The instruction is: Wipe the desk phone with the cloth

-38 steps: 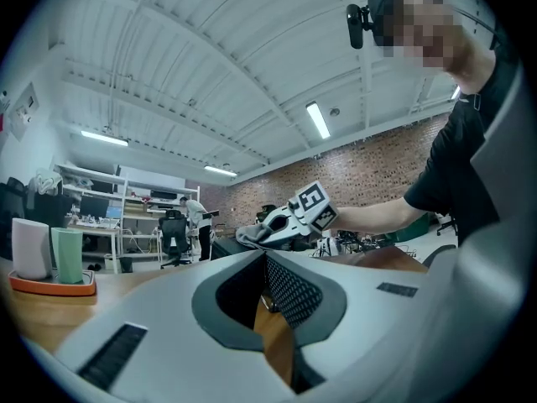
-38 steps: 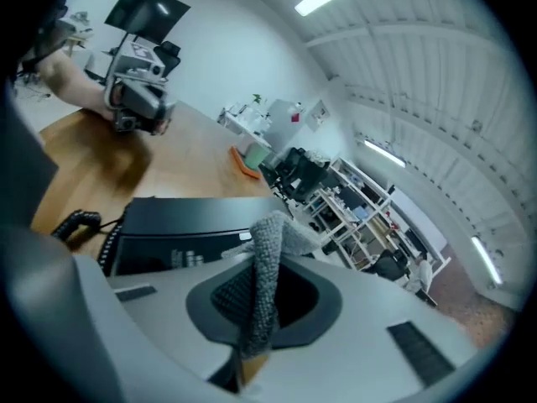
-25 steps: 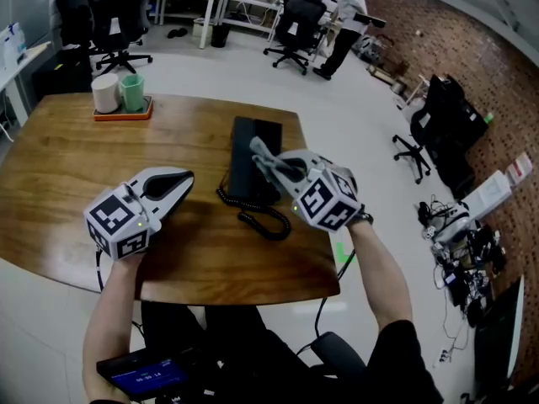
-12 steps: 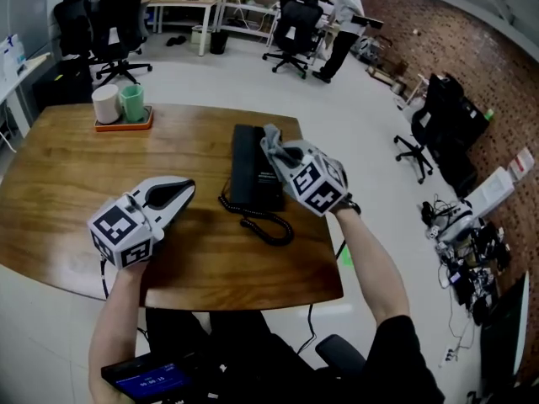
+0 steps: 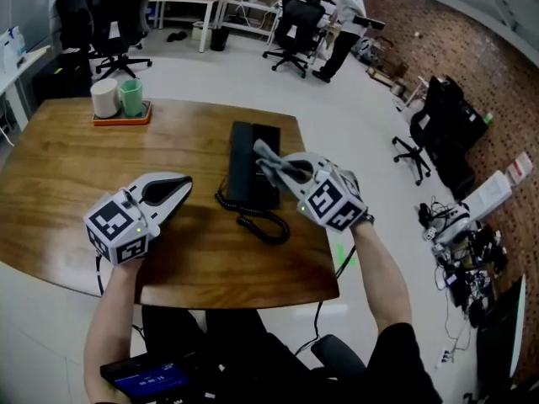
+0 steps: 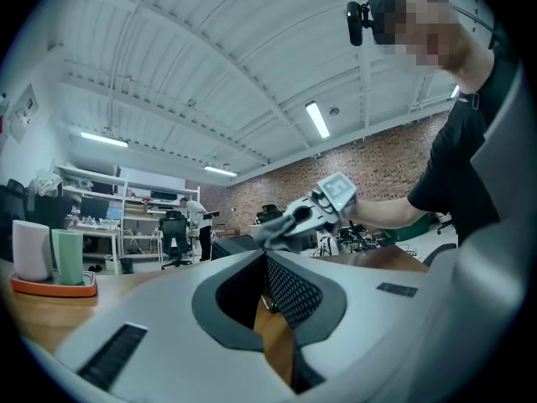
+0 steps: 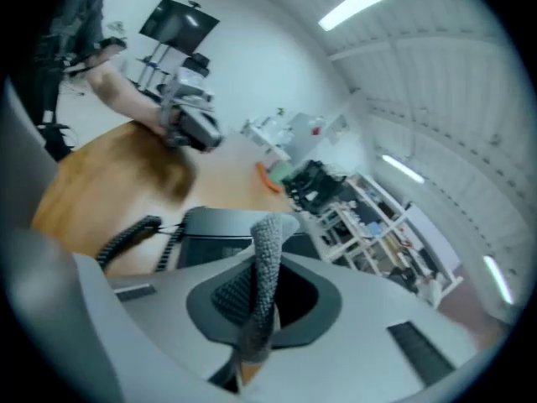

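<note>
The black desk phone [image 5: 251, 160] lies near the wooden table's [image 5: 67, 175] right edge, its coiled cord [image 5: 259, 219] trailing toward me. My right gripper [image 5: 276, 167] hovers over the phone's near right side, shut on a grey cloth [image 5: 263, 153] that pokes out past its tips. The right gripper view shows the cloth [image 7: 270, 233] standing between the jaws of the right gripper [image 7: 260, 263], with the phone [image 7: 222, 229] just beyond. My left gripper [image 5: 185, 183] rests low over the table left of the phone, shut and holding nothing; the left gripper [image 6: 265, 257] shows wood below it.
An orange tray [image 5: 123, 114] with a white cup and a green cup sits at the table's far left. Office chairs [image 5: 296, 23] and a standing person [image 5: 344, 17] are on the floor beyond the table. The table's right edge lies close beside the phone.
My right gripper pushed the cloth farther along the phone, then drew it back toward me. The left gripper has hardly moved.
</note>
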